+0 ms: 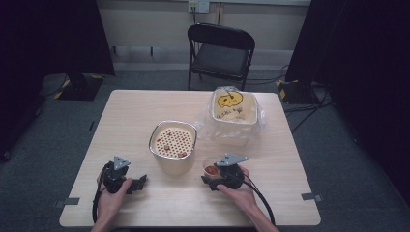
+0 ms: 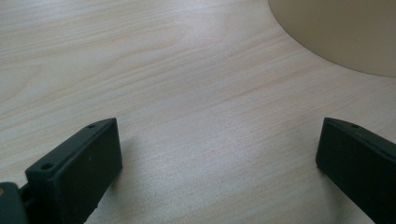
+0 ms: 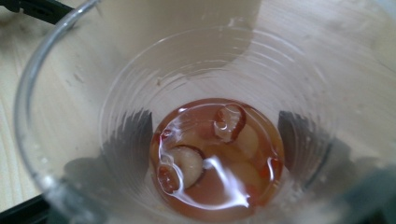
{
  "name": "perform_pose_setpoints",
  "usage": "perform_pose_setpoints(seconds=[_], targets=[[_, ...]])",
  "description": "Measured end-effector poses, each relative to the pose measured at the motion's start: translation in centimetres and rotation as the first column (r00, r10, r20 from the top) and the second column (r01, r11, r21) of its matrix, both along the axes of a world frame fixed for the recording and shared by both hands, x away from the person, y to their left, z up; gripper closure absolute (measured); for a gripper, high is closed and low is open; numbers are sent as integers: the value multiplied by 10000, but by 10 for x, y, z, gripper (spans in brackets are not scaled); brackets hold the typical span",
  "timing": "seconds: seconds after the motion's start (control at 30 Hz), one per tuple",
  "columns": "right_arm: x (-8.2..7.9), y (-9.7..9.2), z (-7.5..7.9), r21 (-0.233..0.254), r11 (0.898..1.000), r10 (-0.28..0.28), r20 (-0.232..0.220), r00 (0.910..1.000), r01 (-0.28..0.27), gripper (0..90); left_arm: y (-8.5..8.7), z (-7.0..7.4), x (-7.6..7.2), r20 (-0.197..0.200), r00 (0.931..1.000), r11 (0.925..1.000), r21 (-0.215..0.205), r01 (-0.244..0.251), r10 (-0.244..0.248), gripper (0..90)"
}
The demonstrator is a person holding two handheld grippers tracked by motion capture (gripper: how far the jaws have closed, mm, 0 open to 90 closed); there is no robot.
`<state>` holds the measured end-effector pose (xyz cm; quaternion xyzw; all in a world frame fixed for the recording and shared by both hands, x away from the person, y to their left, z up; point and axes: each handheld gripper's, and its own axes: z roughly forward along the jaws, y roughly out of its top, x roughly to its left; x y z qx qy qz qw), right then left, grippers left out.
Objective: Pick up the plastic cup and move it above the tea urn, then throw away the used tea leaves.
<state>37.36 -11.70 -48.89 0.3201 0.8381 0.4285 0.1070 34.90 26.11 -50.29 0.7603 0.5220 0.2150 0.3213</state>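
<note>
A clear plastic cup (image 1: 210, 167) holding reddish liquid and pieces of fruit (image 3: 219, 154) is gripped by the right tongs (image 1: 209, 180) near the front edge of the wooden counter (image 1: 145, 104), just right of a cream container (image 1: 172, 141) fitted with a perforated insert. The left tongs (image 1: 140, 182) are held spread wide and empty over bare wood, left of that container, while a bag-lined tub (image 1: 233, 112) is seen farther back
</note>
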Motion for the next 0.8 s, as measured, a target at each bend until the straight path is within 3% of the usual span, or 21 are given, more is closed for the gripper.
perform_pose_setpoints(seconds=[0.23,0.4,0.57,0.8], targets=[[1,0,1,16,9998,211,85,9997,-211,417,0,0,0,1,10000,10000,-3,-2,2,0],[1,-3,6,64,10000,54,139,9999,-55,429,0,0,0,4,10000,10000,-3,-1,1,0],[0,-6,24,337,9994,31,416,9991,-45,428,0,0,0,2,10000,10000,-4,-1,1,0],[1,-7,46,327,9995,-54,659,9978,32,428,0,0,0,3,10000,10000,-1,-1,1,0]])
